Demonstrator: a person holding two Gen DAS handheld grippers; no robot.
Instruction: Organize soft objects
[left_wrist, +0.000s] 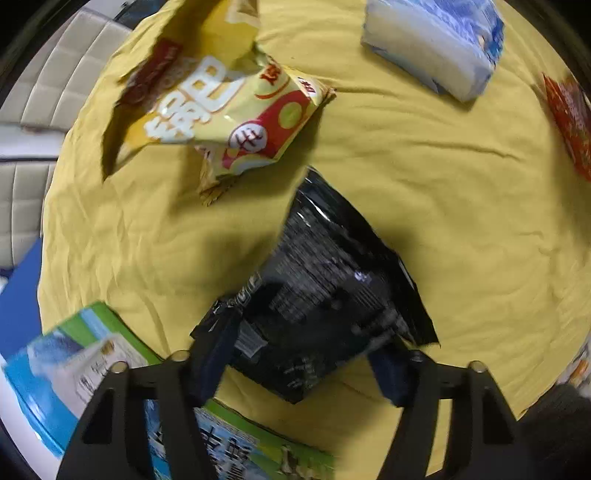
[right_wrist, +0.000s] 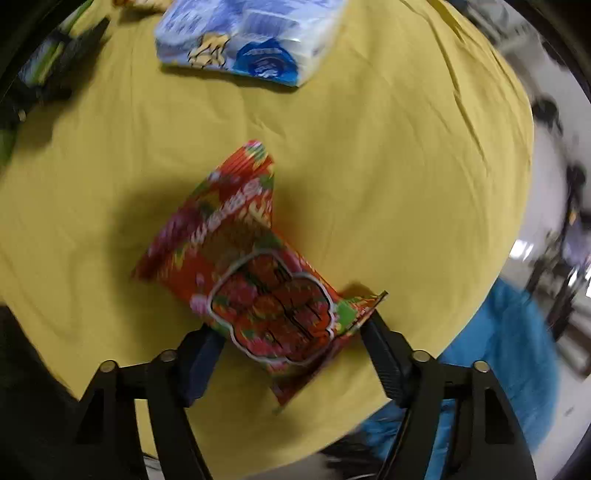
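In the left wrist view my left gripper (left_wrist: 301, 365) is open, its fingers on either side of the near end of a black snack bag (left_wrist: 328, 291) lying on the yellow cloth (left_wrist: 443, 206). A yellow snack bag (left_wrist: 218, 107) lies beyond it, a blue-white tissue pack (left_wrist: 436, 44) at the far right. In the right wrist view my right gripper (right_wrist: 291, 350) is open around the near end of a red snack bag (right_wrist: 255, 273). The red bag also shows at the left wrist view's right edge (left_wrist: 570, 122). The tissue pack (right_wrist: 251, 37) lies at the top.
Green and blue cartons (left_wrist: 74, 365) sit at the near left of the table. A cream padded chair (left_wrist: 48, 103) stands beyond the left edge. The cloth's edge (right_wrist: 509, 229) drops off to the right, with a blue seat (right_wrist: 509, 350) below.
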